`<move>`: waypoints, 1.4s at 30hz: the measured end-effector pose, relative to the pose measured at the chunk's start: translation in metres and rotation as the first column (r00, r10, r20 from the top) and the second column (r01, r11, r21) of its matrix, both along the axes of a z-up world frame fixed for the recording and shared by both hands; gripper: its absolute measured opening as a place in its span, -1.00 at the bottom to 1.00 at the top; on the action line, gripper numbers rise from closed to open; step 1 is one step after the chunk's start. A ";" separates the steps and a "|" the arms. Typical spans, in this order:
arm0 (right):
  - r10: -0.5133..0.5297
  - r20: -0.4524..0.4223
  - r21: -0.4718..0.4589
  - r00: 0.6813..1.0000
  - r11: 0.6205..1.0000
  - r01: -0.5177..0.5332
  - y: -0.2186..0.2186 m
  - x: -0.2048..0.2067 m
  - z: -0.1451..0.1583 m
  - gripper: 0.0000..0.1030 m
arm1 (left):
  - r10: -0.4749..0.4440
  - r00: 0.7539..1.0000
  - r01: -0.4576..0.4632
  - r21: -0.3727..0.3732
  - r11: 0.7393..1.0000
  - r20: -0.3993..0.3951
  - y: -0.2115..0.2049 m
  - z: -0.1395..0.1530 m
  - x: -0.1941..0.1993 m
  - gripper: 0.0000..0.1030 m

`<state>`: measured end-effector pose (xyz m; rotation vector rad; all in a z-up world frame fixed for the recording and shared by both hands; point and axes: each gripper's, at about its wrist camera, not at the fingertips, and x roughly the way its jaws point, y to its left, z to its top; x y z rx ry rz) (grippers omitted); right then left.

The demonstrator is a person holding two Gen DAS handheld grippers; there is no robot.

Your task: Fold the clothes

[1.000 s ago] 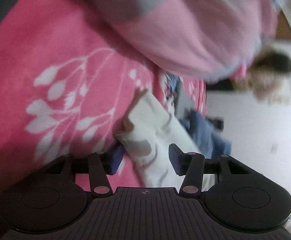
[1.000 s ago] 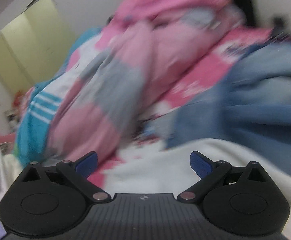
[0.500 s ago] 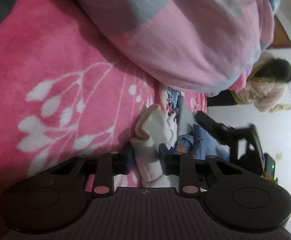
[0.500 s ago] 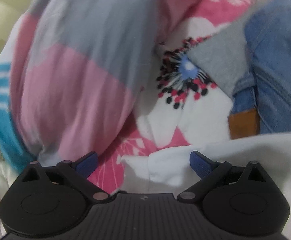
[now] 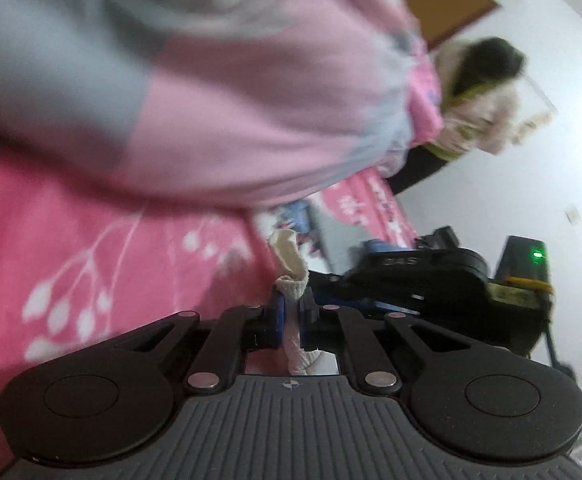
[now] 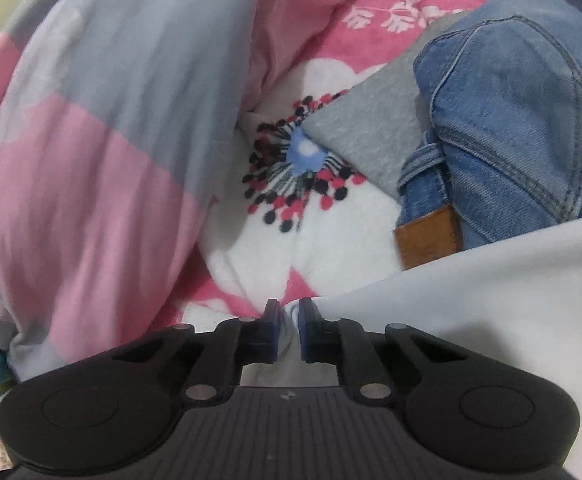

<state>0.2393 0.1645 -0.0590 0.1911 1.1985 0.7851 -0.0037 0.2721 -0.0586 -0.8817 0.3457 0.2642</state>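
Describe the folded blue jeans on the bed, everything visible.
The folded blue denim jeans lie bunched at the right of the right wrist view, on a grey folded cloth and the pink floral blanket. Paler stitched seams curve across the fabric, a belt loop shows, and a brown leather-like patch sits at the lower edge. A white garment overlaps the lower part. Neither gripper touches them.
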 end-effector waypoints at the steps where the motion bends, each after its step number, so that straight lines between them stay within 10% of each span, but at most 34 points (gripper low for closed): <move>1: -0.006 -0.003 0.025 1.000 1.000 0.006 -0.002 0.000 0.002 -0.96 | -0.011 1.000 0.010 0.043 0.999 0.010 -0.003 0.007 -0.003 -0.91; 14: -0.078 0.118 0.269 0.990 0.962 0.044 -0.067 -0.024 0.076 -0.96 | -0.192 0.973 0.159 0.230 0.960 0.127 -0.041 0.072 -0.019 -0.92; 23: -0.230 0.197 0.411 0.953 0.902 0.132 -0.165 -0.064 0.136 -0.96 | -0.469 0.857 0.386 0.339 0.858 0.213 -0.099 0.124 -0.022 -0.92; 27: -0.278 0.247 0.408 0.928 0.899 0.160 -0.215 -0.096 0.155 -0.96 | -0.601 0.766 0.496 0.385 0.779 0.230 -0.131 0.144 -0.026 -0.92; 35: -0.395 0.310 0.411 0.865 0.876 0.252 -0.319 -0.169 0.167 -0.95 | -0.847 0.504 0.723 0.455 0.520 0.167 -0.211 0.153 -0.035 -0.92; 42: -0.547 0.262 0.438 0.795 0.802 0.407 -0.410 -0.246 0.150 -0.95 | -0.981 0.160 0.858 0.475 0.193 0.111 -0.274 0.144 -0.042 -0.92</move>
